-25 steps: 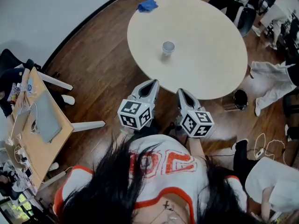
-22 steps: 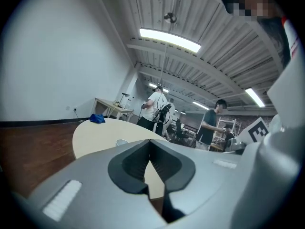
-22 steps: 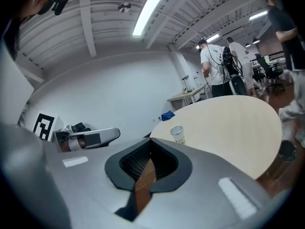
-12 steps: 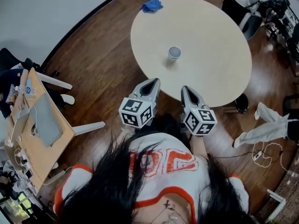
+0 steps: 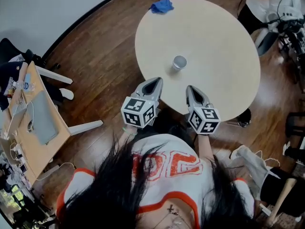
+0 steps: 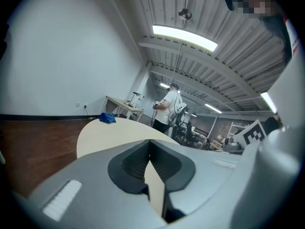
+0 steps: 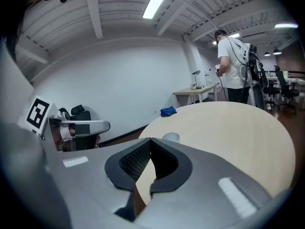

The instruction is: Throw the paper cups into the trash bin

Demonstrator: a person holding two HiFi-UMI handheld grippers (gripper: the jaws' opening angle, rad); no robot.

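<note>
left gripper (image 5: 154, 82): closed, empty; right gripper (image 5: 191, 88): closed, empty; paper cup (image 5: 179, 62): upright on table (image 5: 214, 46)

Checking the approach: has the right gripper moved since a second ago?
Yes: the right gripper has advanced toward the paper cup, its tip now over the round table's near edge.

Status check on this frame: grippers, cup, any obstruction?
Left gripper and right gripper both shut, empty, at near edge of round beige table. White paper cup upright on it, untouched. Nothing between; blue cloth at far rim.
</note>
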